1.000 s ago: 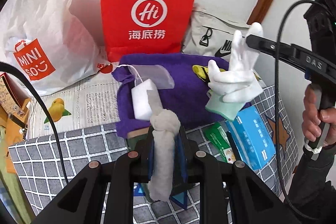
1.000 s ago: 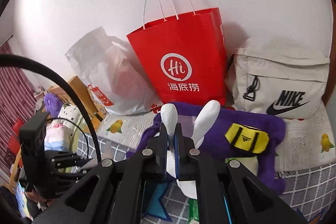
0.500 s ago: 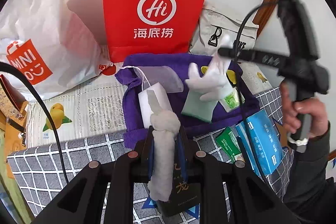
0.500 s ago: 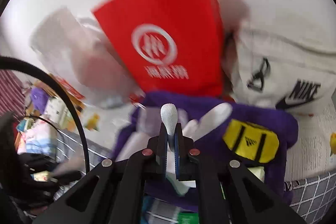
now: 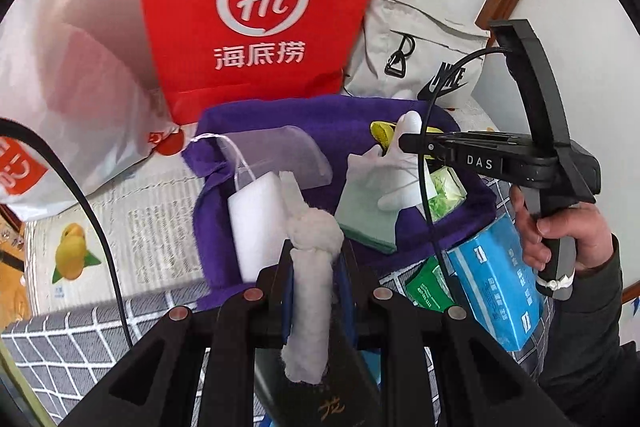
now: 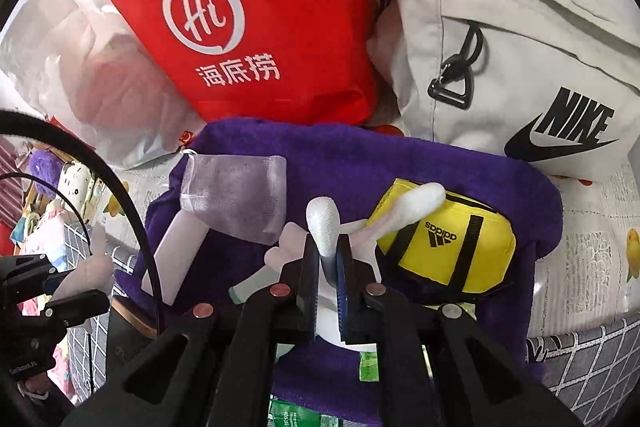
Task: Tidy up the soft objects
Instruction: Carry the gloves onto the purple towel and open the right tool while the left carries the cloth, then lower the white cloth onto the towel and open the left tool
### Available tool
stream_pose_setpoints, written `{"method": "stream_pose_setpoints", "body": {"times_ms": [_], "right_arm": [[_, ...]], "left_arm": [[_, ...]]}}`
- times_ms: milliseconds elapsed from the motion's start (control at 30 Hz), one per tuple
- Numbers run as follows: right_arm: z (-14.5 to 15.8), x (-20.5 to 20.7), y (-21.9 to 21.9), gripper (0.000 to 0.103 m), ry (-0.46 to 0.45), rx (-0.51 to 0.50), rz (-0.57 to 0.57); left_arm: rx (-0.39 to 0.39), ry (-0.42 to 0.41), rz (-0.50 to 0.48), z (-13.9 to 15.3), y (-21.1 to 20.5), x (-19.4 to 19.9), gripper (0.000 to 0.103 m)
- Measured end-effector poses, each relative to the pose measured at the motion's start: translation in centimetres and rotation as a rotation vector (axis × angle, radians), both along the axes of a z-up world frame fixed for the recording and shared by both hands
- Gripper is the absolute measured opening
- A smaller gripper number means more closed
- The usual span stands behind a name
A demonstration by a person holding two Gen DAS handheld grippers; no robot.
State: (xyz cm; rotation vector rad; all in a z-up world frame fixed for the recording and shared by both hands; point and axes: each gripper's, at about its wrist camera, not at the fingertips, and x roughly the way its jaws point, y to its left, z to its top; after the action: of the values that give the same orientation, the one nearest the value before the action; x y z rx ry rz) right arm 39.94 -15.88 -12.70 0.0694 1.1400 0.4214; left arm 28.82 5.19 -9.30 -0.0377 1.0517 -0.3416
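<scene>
My left gripper (image 5: pixel 314 259) is shut on a knotted white cloth strip (image 5: pixel 310 287), held above the near edge of a purple towel (image 5: pixel 348 115). My right gripper (image 6: pixel 327 259) is shut on a white glove (image 6: pixel 324 223), low over the purple towel (image 6: pixel 360 155); it shows in the left wrist view (image 5: pixel 404 143) with the glove (image 5: pixel 384 175) hanging over a green cloth (image 5: pixel 366 223). On the towel lie a sheer pouch (image 6: pixel 236 195), a white sponge block (image 5: pixel 252 223) and a small yellow Adidas bag (image 6: pixel 452 239).
A red Hi paper bag (image 6: pixel 248 11), a beige Nike bag (image 6: pixel 520 47) and a white plastic bag (image 5: pixel 60 75) stand behind the towel against the wall. A blue tissue pack (image 5: pixel 496 287) and green packets (image 5: pixel 428 287) lie on the checked cover at right.
My right gripper has moved the glove forward and down onto the towel. My left gripper has come closer to the towel with the cloth strip still held.
</scene>
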Motion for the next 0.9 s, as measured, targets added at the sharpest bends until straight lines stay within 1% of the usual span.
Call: {"method": "stream_pose_setpoints", "body": {"times_ms": [67, 133, 200, 300, 400, 467, 567, 667, 767, 900], "right_arm": [[-0.1, 0.1, -0.2, 0.018, 0.011, 0.008, 0.005], [0.0, 0.1, -0.3, 0.036, 0.02, 0.016, 0.006], [0.3, -0.3, -0.5, 0.043, 0.01, 0.012, 0.011], [1.4, -1.2, -1.0, 0.046, -0.017, 0.011, 0.018], [2.4, -2.2, -1.4, 0.05, -0.044, 0.019, 0.013], [3.0, -3.1, -1.7, 0.05, -0.06, 0.022, 0.006], [3.9, -4.6, -1.9, 0.051, -0.089, 0.012, 0.006], [4.6, -6.2, -2.1, 0.054, -0.117, -0.013, 0.011], [5.0, -7.7, -2.5, 0.054, -0.141, -0.034, -0.002], [5.1, -9.2, -3.1, 0.054, -0.148, -0.026, -0.006]], "left_arm": [[0.006, 0.008, -0.01, -0.2, -0.5, 0.6, 0.019], [0.011, 0.012, -0.02, -0.3, -0.9, 1.0, 0.019], [0.012, 0.012, -0.028, -0.3, -1.1, 1.2, 0.019], [-0.005, 0.014, -0.04, -0.4, -1.3, 1.6, 0.019], [-0.029, 0.039, -0.038, -0.8, -1.6, 2.4, 0.019], [-0.035, 0.052, -0.04, -1.1, -1.8, 2.8, 0.019], [-0.017, 0.066, -0.042, -1.6, -2.5, 3.5, 0.019], [-0.015, 0.081, -0.04, -2.1, -3.1, 4.2, 0.019], [-0.007, 0.094, -0.043, -2.6, -3.9, 5.0, 0.019], [0.007, 0.109, -0.058, -3.5, -5.0, 6.0, 0.02]]}}
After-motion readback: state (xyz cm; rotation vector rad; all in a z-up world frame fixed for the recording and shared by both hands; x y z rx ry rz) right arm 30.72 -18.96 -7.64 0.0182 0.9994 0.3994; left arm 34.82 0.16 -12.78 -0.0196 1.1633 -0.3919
